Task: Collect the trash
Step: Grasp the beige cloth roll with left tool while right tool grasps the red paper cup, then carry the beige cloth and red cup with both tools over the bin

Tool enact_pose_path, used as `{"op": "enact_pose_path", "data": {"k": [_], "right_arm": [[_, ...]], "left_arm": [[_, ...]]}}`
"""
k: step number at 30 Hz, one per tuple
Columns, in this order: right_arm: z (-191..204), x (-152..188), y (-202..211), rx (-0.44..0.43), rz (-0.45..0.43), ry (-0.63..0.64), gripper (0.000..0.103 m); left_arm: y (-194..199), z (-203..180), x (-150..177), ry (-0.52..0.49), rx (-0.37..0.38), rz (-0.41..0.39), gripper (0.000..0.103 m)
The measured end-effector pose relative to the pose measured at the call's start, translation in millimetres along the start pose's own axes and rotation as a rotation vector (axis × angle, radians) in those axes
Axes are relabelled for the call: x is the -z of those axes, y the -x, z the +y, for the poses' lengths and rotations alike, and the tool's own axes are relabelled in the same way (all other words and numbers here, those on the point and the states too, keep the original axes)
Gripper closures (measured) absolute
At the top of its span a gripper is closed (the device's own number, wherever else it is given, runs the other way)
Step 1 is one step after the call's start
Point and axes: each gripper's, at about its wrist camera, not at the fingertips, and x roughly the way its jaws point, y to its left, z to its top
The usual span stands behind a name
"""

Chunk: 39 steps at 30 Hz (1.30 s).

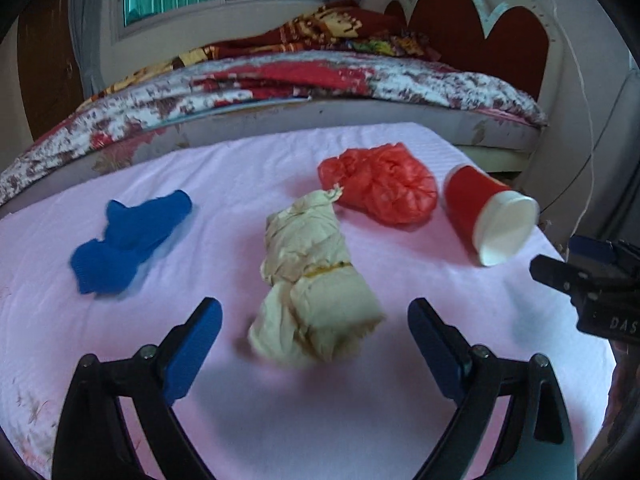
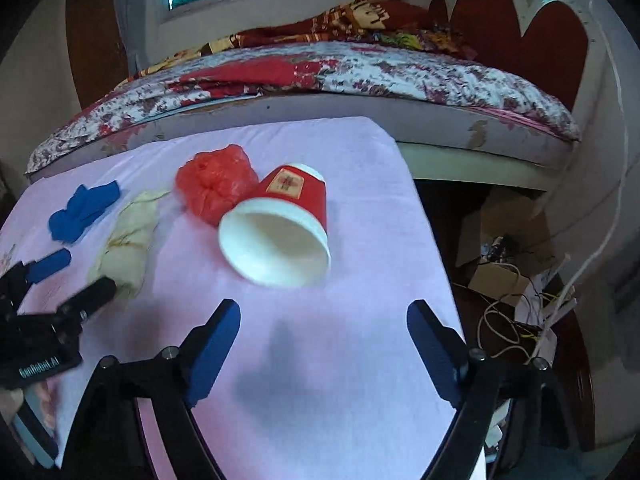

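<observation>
Red paper cup (image 2: 280, 228) on its side, seemingly just beyond wide-apart right hand-held gripper (image 2: 324, 320).

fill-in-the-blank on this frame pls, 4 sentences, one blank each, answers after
1. The red paper cup lies on its ____ on the pink cloth.
2. The crumpled plastic bag beside the cup is ____ in colour.
3. Straight ahead of the left gripper lies a wad of ____ paper.
4. The jaws of the right gripper stand ____, nothing between them.

Missing words: side; red; beige; open
</observation>
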Motion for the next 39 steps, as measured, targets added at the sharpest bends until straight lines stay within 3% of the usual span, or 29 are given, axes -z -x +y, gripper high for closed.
{"op": "enact_pose_path", "data": {"k": [4, 7, 10, 12, 13, 15, 20, 26, 39], "right_arm": [[-8.0, -14.0, -27.6, 0.001, 0.041, -0.065, 0.026], [-11.2, -18.9, -40.3, -0.009, 0.063, -0.104, 0.040], [-9.7, -19.0, -44.2, -0.017, 0.069, -0.104, 0.060], [-9.8, -17.7, -42.7, -0.044, 0.070, -0.102, 0.093], [-10.1, -15.7, -38.8, -0.049, 0.069, -0.102, 0.094], [-10.6, -13.7, -31.4, -0.060, 0.059, -0.102, 0.098], [-13.3, -3.3, -4.7, -0.077, 0.025, -0.096, 0.099], [-20.5, 20.6, 40.0, -0.106, -0.028, -0.119, 0.099], [-55.4, 114.6, 181.7, -0.092, -0.161, -0.143, 0.099]], "left_arm": [[-14.8, -2.4, -6.0, 0.012, 0.000, 0.036, 0.011], [-25.1, -2.8, -4.7, 0.016, 0.001, 0.067, 0.018], [-29.8, -1.1, -5.2, 0.035, 0.030, 0.092, 0.032], [-28.1, 1.3, -4.2, 0.042, 0.048, 0.091, 0.057], [-26.8, 1.9, -4.3, 0.043, 0.060, 0.089, 0.067], [-20.2, 3.7, -3.1, 0.050, 0.084, 0.072, 0.077], [11.7, 0.7, 3.4, 0.028, 0.102, -0.013, 0.079], [50.2, -16.0, 18.2, -0.028, 0.132, -0.054, 0.079], [130.4, -68.0, 59.6, -0.109, 0.243, -0.118, 0.079]]}}
